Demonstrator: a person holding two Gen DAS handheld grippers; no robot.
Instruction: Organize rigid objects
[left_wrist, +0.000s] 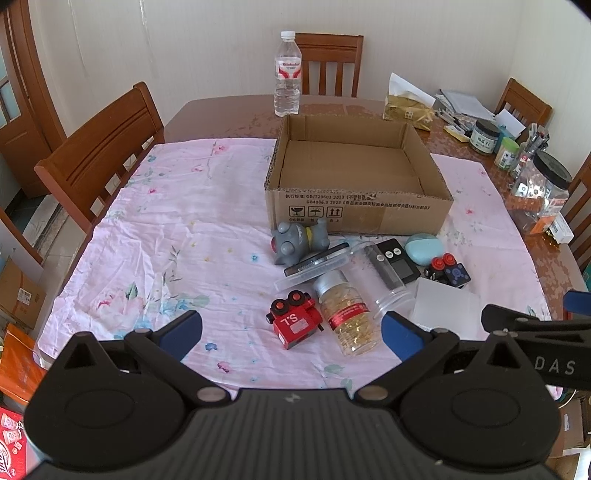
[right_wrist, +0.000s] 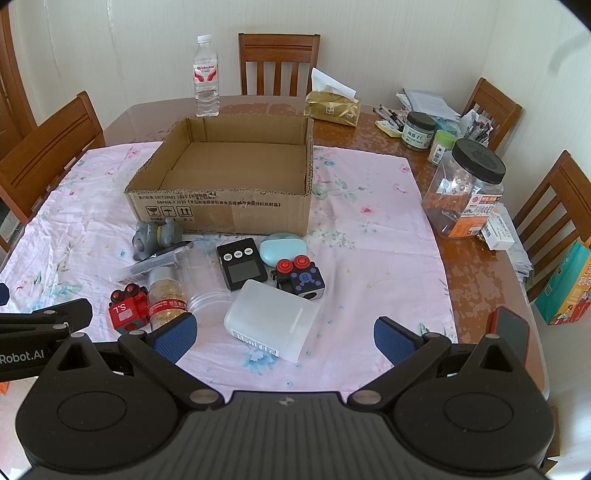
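An open cardboard box (left_wrist: 354, 210) (right_wrist: 221, 214) stands empty on the pink floral cloth (left_wrist: 166, 236) (right_wrist: 369, 229). In front of it lies a cluster: a grey toy (left_wrist: 299, 240) (right_wrist: 155, 236), a red toy train (left_wrist: 293, 323) (right_wrist: 127, 310), a pill bottle (left_wrist: 349, 314) (right_wrist: 166, 299), a clear jar (left_wrist: 384, 280) (right_wrist: 203, 277), a black timer (left_wrist: 400, 264) (right_wrist: 242, 267), a teal case (left_wrist: 424, 248) (right_wrist: 283, 248), a dark blue toy block (left_wrist: 448, 271) (right_wrist: 301, 278) and a white plastic box (left_wrist: 447, 308) (right_wrist: 271, 321). My left gripper (left_wrist: 291, 334) hovers open just before the train and bottle. My right gripper (right_wrist: 284, 334) hovers open over the white box.
A water bottle (left_wrist: 287, 74) (right_wrist: 206, 75) and a gold tissue pack (left_wrist: 406, 107) (right_wrist: 332, 107) stand behind the box. Jars (right_wrist: 463, 188), pens and papers crowd the table's right side. A red phone (right_wrist: 511, 332) lies at the near right edge. Wooden chairs (left_wrist: 107, 147) surround the table.
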